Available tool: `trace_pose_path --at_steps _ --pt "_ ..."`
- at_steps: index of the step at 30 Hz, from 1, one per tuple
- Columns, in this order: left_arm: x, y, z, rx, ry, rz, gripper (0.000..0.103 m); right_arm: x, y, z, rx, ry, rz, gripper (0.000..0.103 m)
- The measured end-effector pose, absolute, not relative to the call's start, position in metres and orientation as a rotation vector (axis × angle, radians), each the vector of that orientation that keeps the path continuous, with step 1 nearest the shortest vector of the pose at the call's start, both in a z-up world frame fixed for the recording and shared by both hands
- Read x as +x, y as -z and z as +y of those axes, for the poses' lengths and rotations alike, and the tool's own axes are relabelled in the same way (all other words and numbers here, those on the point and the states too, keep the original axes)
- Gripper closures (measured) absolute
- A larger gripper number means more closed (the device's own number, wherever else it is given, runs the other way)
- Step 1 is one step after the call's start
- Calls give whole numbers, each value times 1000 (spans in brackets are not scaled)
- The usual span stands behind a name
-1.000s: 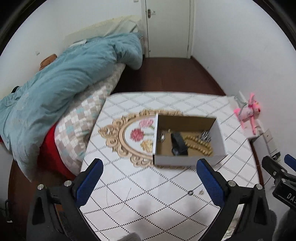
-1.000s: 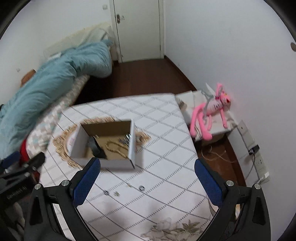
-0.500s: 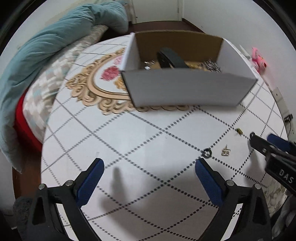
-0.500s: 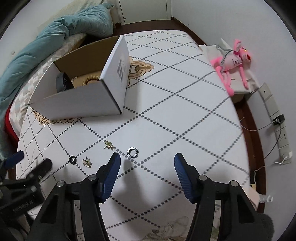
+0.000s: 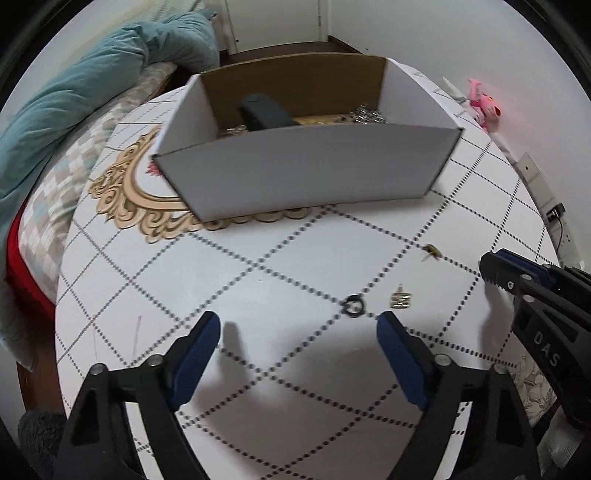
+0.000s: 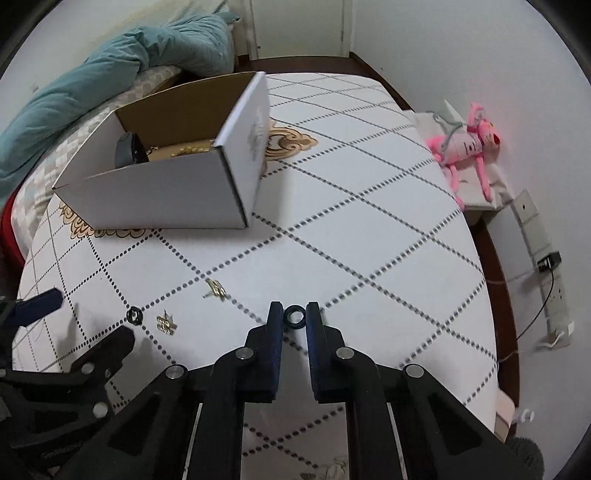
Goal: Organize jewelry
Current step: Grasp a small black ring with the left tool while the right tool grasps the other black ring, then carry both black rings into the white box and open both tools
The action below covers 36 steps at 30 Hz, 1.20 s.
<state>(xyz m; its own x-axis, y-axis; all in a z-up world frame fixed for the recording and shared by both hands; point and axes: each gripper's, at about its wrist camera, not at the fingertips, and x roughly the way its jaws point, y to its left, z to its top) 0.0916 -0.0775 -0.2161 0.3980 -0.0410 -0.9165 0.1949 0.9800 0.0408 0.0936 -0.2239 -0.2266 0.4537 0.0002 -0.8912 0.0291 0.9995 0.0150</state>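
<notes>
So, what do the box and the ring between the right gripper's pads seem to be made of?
Box: likely cardboard, matte white outside, raw brown inside, with a fluted cut edge. Ring between the right gripper pads: dark and smooth, perhaps metal or plastic; too small to tell.

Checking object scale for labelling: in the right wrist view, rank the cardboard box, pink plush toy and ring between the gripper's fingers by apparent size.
1. cardboard box
2. pink plush toy, though it lies farther away
3. ring, smallest despite being nearest

A home bedroom: a bed (image 6: pixel 92 110) with teal duvet (image 6: pixel 122 66), door (image 6: pixel 299 26), pink plush toy (image 6: pixel 469 147).
</notes>
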Motion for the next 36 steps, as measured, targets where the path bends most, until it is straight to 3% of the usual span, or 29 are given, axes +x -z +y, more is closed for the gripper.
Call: trace_pose_path --at_steps 5,7,8,10,12,22,31,36 --pt "95 218 -88 173 185 1127 39 89 224 -236 62 34 1102 90" --pt "95 217 -92 179 209 1116 57 87 223 -239 72 39 1102 90" --pt "96 216 -93 180 220 1114 61 87 223 -240 75 40 1102 90" --pt "96 216 -95 173 249 1114 81 86 223 -239 77 42 1103 90" --pt "96 215 -97 172 259 1114 91 86 221 -238 80 42 1101 90" --pt "94 203 -89 122 271 1111 93 84 200 -239 114 21 1060 90" --pt "135 99 -51 -51 303 1002 93 114 123 -226 228 -136 954 90" --pt "191 91 -35 -104 276 1046 93 176 108 -208 242 -222 974 90"
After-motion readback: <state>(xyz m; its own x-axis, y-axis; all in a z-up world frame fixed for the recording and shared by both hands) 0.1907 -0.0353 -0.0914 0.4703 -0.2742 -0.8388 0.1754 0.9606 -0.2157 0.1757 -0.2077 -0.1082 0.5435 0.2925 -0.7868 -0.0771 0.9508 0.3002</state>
